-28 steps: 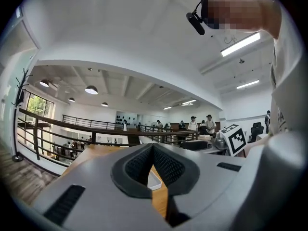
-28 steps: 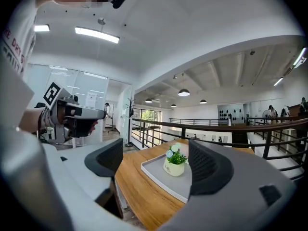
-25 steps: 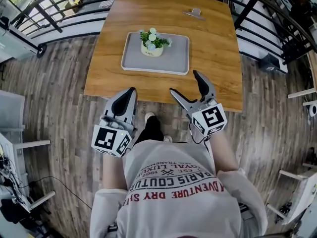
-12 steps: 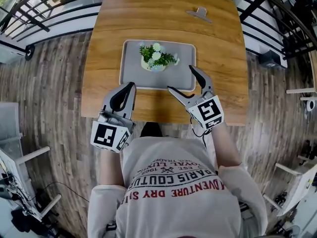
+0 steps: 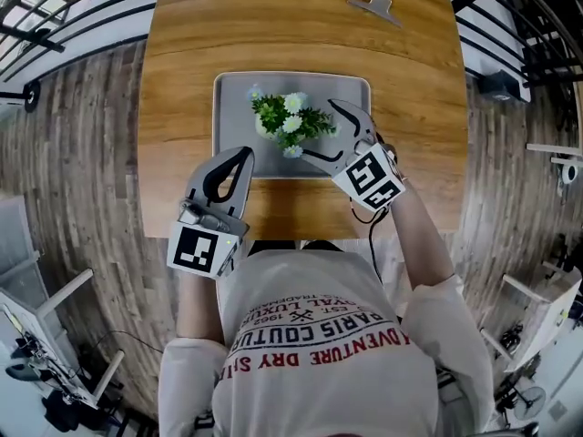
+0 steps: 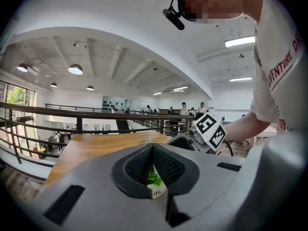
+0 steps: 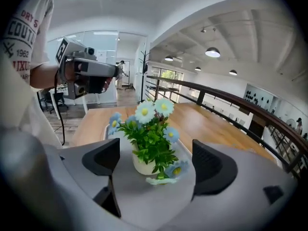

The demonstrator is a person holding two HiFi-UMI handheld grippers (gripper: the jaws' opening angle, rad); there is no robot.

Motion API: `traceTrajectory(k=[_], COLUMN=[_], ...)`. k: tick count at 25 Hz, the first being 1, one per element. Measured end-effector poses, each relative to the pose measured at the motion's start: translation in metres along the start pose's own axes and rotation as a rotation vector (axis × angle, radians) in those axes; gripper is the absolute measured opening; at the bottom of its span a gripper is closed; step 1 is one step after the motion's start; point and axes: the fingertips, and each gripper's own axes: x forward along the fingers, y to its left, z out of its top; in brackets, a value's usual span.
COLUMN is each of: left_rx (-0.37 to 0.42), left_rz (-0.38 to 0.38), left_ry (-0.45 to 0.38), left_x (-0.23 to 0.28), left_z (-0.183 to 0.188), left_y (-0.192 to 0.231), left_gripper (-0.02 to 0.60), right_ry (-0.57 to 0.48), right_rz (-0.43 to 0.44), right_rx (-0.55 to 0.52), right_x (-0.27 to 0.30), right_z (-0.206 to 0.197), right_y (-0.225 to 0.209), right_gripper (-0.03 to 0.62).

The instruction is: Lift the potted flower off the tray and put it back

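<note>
A potted flower (image 5: 290, 121) with white and blue blooms in a cream pot (image 7: 142, 164) stands on the grey tray (image 5: 230, 87) at the middle of the wooden table (image 5: 182, 35). My right gripper (image 5: 321, 131) reaches over the tray's near right part, open, with jaws that have just been opening. The plant sits between and just ahead of its fingers (image 7: 103, 156), which do not touch it. My left gripper (image 5: 239, 156) hovers at the tray's near left edge with its tips together. Through its narrow slit (image 6: 154, 177) I see a bit of the pot.
A small metal clip-like object (image 5: 373, 7) lies near the table's far edge. Black railings (image 5: 55, 16) run along the table's far and side edges. Wooden floor surrounds the table, with white furniture (image 5: 36, 271) at the left.
Both grippers came forward from the table's near edge toward the tray. The right one went further, reached over the tray beside the flower, tipped downward, and its jaws spread a little wider.
</note>
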Motion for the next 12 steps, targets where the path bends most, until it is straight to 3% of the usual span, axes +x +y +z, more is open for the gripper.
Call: traceTrajectory(k=[8,12], left_rx=[-0.067,-0.085], left_rz=[-0.036,-0.016], left_ry=[0.051,0.070], left_x=[0.029,0.035], left_z=[-0.017,-0.026], left_y=[0.016,0.021], left_gripper=[0.012,0.012], right_ry=[0.057,0.072], right_rz=[0.116,0.176], right_rx=[0.051,0.058], right_x=[0.045,0.063], right_z=[-0.027,-0.036], right_y=[0.004,0.010], right_gripper=[0.449,0.454])
